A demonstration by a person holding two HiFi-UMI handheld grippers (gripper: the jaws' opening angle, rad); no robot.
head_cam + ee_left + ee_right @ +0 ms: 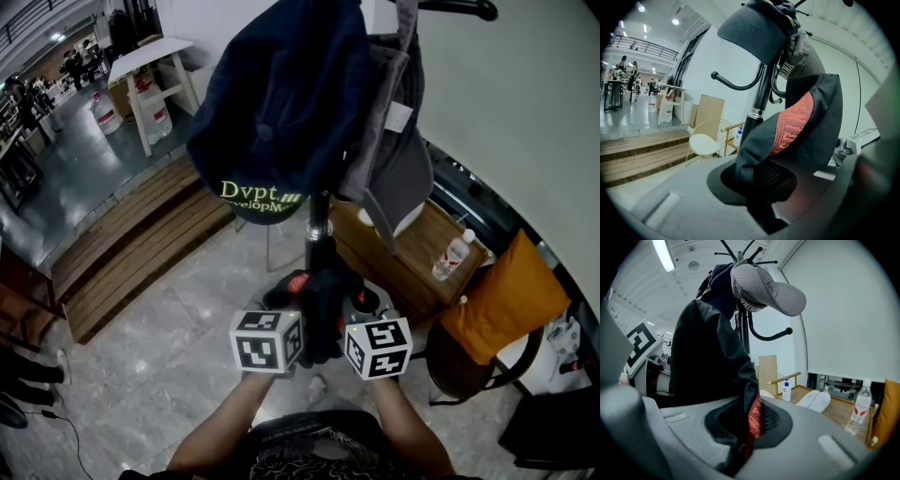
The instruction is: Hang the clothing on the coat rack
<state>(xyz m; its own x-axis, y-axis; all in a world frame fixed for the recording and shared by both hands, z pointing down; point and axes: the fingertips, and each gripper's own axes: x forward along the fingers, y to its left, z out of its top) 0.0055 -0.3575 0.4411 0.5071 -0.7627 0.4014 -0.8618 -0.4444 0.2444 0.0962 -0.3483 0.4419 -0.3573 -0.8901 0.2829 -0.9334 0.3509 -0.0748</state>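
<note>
A black coat rack pole [317, 230] stands right in front of me. On it hang a navy cap [281, 103] with green lettering and a grey garment [398, 159]. Both grippers hold one black garment with a red knitted patch [323, 305] close to the pole, below the cap. My left gripper [298, 317] is shut on its left side and my right gripper [352, 321] on its right side. In the left gripper view the garment [811, 108] rises from the left gripper [764, 206]. In the right gripper view the garment [708, 357] rises from the right gripper [745, 437], under a grey cap [773, 291].
Wooden steps [131, 253] run along the left. A low wooden bench [412, 253] behind the rack carries a water bottle [453, 255]. An orange cushion [502, 300] sits on a dark chair at the right. A white wire chair [705, 143] stands by the steps.
</note>
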